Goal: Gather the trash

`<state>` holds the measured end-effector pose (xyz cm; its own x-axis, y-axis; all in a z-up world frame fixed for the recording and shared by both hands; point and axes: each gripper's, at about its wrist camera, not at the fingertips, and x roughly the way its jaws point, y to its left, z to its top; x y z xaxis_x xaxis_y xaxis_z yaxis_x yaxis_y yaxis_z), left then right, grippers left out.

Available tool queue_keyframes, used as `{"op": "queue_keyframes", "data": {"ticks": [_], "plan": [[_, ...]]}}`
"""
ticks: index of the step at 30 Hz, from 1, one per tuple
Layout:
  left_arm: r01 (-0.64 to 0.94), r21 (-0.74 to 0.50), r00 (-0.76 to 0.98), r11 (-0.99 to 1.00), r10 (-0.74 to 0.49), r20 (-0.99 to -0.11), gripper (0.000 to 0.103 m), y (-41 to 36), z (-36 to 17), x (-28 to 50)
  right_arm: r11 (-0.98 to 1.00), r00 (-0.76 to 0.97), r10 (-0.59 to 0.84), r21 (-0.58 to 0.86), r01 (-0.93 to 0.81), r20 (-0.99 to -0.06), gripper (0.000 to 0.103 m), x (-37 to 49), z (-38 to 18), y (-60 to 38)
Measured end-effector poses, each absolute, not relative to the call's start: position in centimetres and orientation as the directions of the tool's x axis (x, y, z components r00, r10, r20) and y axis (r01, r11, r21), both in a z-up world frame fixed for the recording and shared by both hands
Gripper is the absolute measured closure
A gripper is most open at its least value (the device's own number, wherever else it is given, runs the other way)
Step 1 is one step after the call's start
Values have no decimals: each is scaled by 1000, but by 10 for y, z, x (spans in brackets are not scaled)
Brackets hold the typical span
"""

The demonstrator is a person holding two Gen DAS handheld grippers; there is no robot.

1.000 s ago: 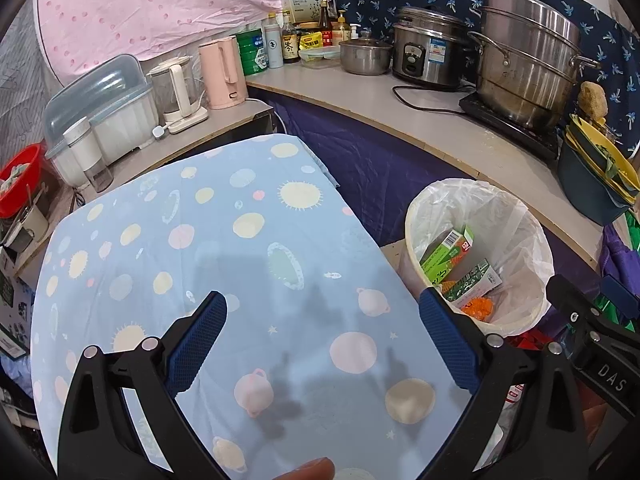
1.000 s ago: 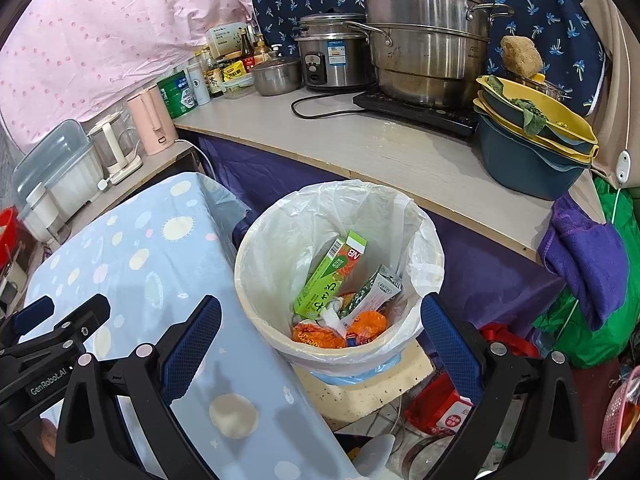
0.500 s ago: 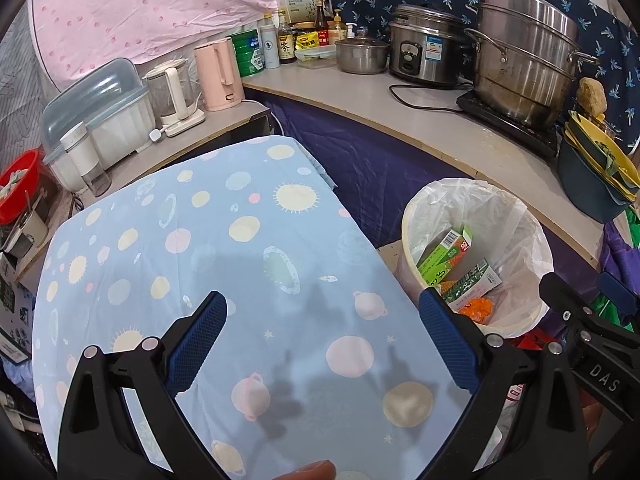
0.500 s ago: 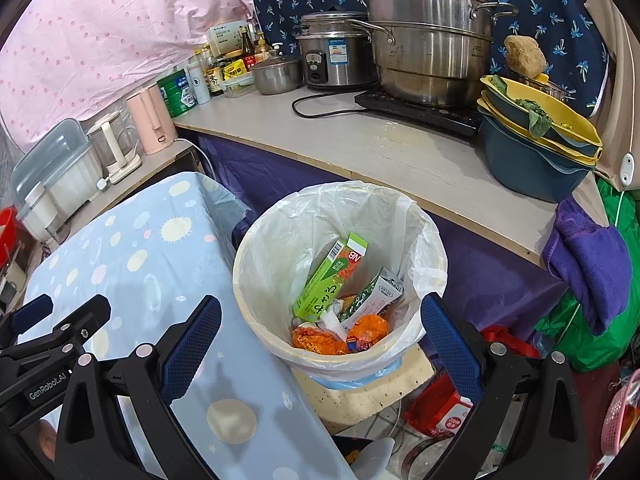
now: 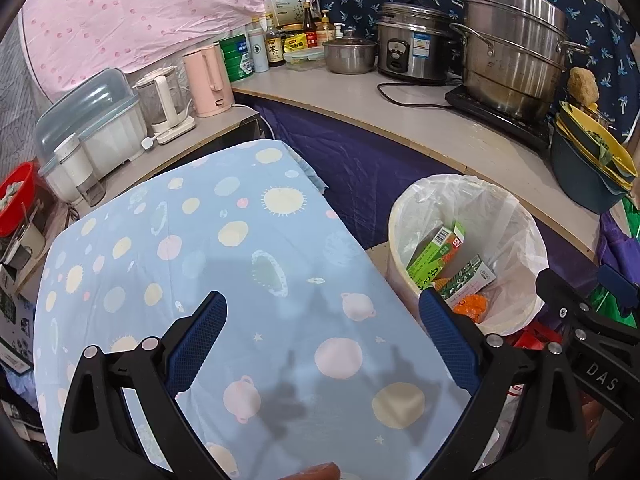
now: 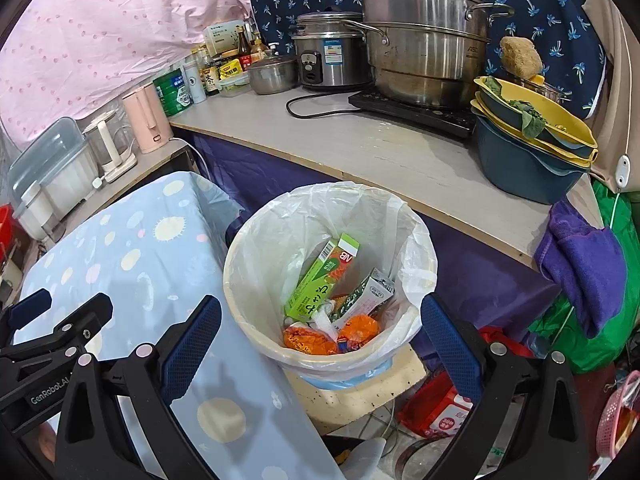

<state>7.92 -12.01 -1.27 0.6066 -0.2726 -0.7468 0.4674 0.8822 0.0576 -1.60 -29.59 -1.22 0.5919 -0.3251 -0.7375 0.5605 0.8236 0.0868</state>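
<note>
- Presently, left gripper (image 5: 322, 330): jaws spread wide, nothing between them; it hovers over the near half of the table (image 5: 168, 248), which wears a blue cloth printed with suns and planets.
- Right gripper (image 6: 320, 334): likewise spread wide and empty-handed, poised above the near rim of the bin (image 6: 256, 332).
- Bin: round, cream-walled, lined with a thin white bag folded over the rim; it stands on the floor just beside the table's right edge, below the front edge of the counter (image 6: 372, 152).
- Contents, as catalogued: one green carton (image 6: 320, 284) leaning upright, one smaller green-and-white carton (image 6: 366, 296) beside it, orange wrappers (image 6: 316, 338) and crumpled white paper at the bottom.
- Table surface: we see no loose trash on the cloth in either view; the collecting appears, in our judgement, complete or nearly so.
- Handling advice: we would sweep both cameras along the table's far edge and left corner before calling the job done, keeping the jaws apart and clear of the cloth so it does not snag.
- Should a stray piece turn up, we would pinch it at its stiffest edge, carry it over the bin's middle, and release low inside the liner so the loose bag does not deflect it.
</note>
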Motion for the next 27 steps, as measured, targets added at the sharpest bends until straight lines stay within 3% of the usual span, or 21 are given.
{"op": "queue_keyframes", "data": {"ticks": [27], "plan": [[541, 101, 567, 835, -274, -777, 12, -142, -17, 50, 792, 556, -343, 86, 605, -757, 7, -45, -15, -302]]}}
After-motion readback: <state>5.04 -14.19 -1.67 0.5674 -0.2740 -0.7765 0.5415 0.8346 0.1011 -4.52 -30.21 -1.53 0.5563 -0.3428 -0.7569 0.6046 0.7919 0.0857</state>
